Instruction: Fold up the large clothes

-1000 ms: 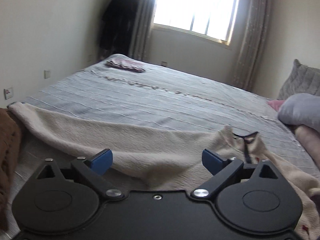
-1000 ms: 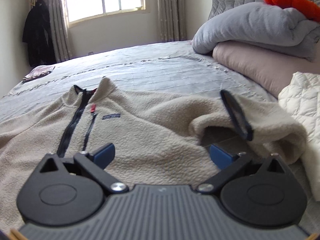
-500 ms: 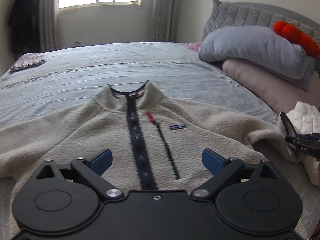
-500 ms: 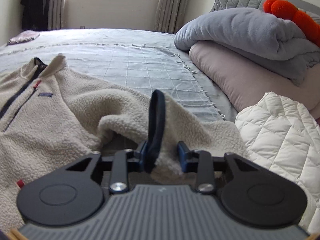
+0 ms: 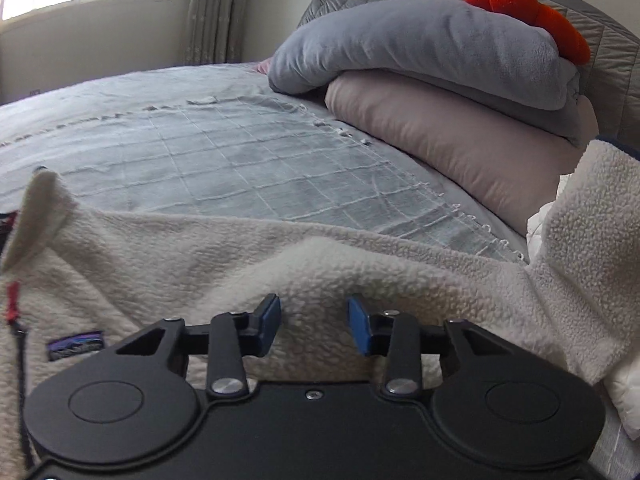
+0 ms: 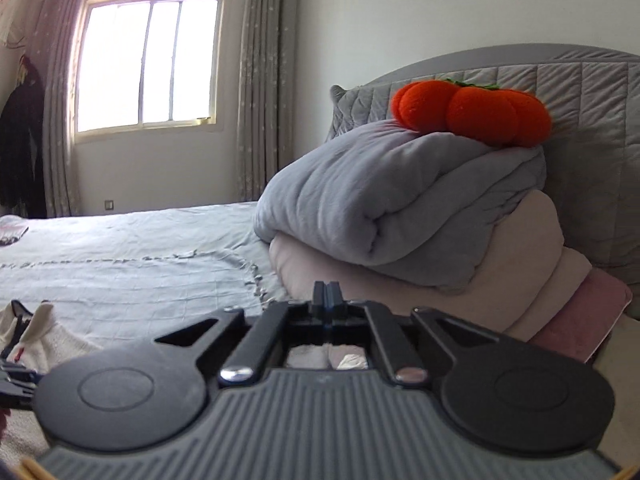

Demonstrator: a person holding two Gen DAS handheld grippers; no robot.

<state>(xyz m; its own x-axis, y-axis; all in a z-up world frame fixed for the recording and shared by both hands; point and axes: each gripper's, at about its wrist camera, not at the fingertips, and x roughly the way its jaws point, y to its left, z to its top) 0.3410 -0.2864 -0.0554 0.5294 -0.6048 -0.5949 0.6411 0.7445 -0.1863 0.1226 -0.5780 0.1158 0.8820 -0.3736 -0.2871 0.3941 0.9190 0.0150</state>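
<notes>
Left gripper (image 5: 314,320) part open over fleece jacket (image 5: 240,256). Right gripper (image 6: 326,300) fingers pressed together; held item not discernible.

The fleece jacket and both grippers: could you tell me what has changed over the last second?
The right gripper closed on the fleece jacket's cuff and lifted that sleeve off the bed. The left gripper swung right from the far sleeve to the shoulder, its fingers narrowing around a fleece ridge. The folded quilts and orange plush stayed put.
</notes>
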